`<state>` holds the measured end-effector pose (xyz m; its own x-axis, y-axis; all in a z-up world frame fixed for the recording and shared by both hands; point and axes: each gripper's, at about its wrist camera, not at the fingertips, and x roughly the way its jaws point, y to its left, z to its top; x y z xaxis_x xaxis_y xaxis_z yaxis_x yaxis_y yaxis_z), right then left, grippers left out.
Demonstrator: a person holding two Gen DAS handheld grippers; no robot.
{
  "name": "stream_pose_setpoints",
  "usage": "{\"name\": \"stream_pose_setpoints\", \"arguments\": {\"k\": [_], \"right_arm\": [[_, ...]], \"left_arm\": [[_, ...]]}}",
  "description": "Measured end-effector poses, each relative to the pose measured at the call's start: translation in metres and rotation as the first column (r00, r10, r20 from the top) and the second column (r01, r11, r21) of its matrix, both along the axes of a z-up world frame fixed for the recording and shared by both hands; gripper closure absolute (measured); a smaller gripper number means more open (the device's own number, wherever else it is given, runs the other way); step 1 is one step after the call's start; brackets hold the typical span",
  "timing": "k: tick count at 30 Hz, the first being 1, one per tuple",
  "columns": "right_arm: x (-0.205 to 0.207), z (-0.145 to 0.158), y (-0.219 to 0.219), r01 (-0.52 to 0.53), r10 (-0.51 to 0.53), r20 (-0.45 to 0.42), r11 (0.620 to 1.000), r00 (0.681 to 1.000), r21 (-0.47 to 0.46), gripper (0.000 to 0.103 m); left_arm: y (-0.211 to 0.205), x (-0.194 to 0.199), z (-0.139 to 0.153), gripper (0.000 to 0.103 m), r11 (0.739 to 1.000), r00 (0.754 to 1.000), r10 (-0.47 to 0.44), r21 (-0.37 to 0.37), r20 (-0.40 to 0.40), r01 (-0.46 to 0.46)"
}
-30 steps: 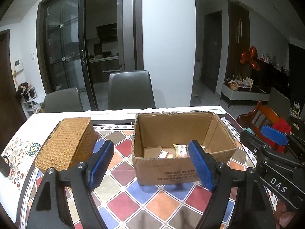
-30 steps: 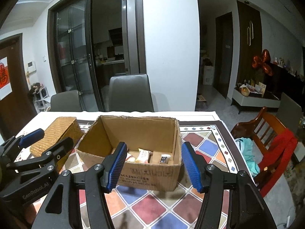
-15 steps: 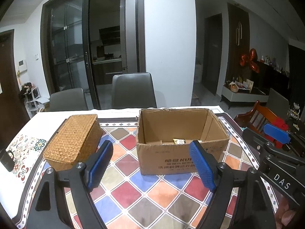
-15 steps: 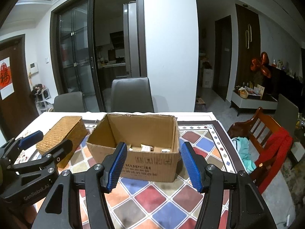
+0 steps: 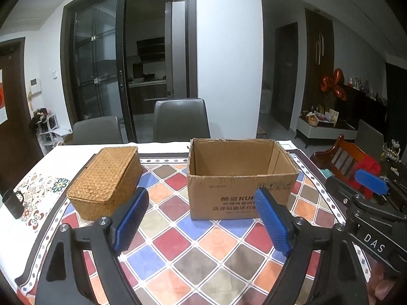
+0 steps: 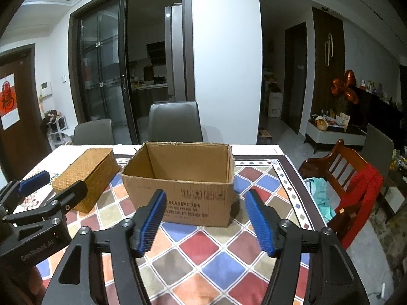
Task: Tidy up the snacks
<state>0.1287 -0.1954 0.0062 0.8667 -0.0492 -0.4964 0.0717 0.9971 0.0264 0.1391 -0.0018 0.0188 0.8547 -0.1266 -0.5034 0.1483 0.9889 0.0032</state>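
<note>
- A dim dining room: white pillar, dark-framed glass sliding doors, a kitchen behind them.
- The surface (image 5: 195, 251) wears a glossy cloth of coloured diamonds with a patterned border; its far edge is plain white.
- One open brown corrugated cardboard box (image 5: 239, 193), rectangular with ragged rims and printed lettering, stands toward the far edge near the middle. Its inside is hidden from both views, so no snacks show.
- One lidded rectangular woven rattan basket (image 5: 105, 178) lies just left of the box, apart from it.
- One dark mug (image 5: 12, 203) sits at the left edge.
- Two grey padded chairs (image 5: 180, 119) stand behind the far edge; one red-brown wooden chair (image 6: 338, 167) with red cloth stands right.
- Left claw (image 5: 201, 225): ribbed blue pads, black frame, spreading wider, nothing between.
- Right claw (image 6: 207, 222): same build, also spreading, empty.
</note>
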Motion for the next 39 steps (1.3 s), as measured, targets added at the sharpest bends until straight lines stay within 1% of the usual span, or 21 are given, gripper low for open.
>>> {"name": "stream_pose_setpoints", "arguments": {"k": [3,8,13,19,27,30,39], "right_arm": [[-0.009,-0.002,0.002,-0.001,0.001,0.000,1.000,1.000,0.000,0.036],[-0.024,-0.004,0.006,0.002,-0.002,0.006,1.000,1.000,-0.002,0.036],[-0.040,-0.008,0.008,0.004,-0.004,0.006,1.000,1.000,0.001,0.036],[-0.063,-0.015,0.009,0.008,-0.008,0.008,1.000,1.000,0.011,0.035],[-0.100,-0.019,0.012,0.003,-0.003,0.020,1.000,1.000,-0.004,0.035],[-0.113,-0.020,0.012,0.005,-0.005,0.025,1.000,1.000,-0.011,0.035],[-0.150,-0.022,0.011,0.011,-0.011,0.028,1.000,1.000,-0.002,0.035]], "left_arm": [[0.003,-0.007,-0.002,0.015,1.000,1.000,0.004,-0.004,0.000,-0.004],[0.010,-0.023,-0.005,0.010,1.000,1.000,0.019,-0.018,0.004,-0.019],[0.014,-0.040,-0.010,0.007,1.000,1.000,0.028,-0.014,0.008,-0.028],[0.016,-0.065,-0.015,0.007,1.000,0.999,0.030,-0.005,0.016,-0.030],[0.021,-0.098,-0.018,0.007,0.999,0.999,0.034,-0.002,0.028,-0.034],[0.021,-0.111,-0.019,0.007,0.999,0.999,0.036,0.011,0.031,-0.036],[0.022,-0.148,-0.018,0.007,0.999,0.997,0.046,0.002,0.054,-0.046]]}}
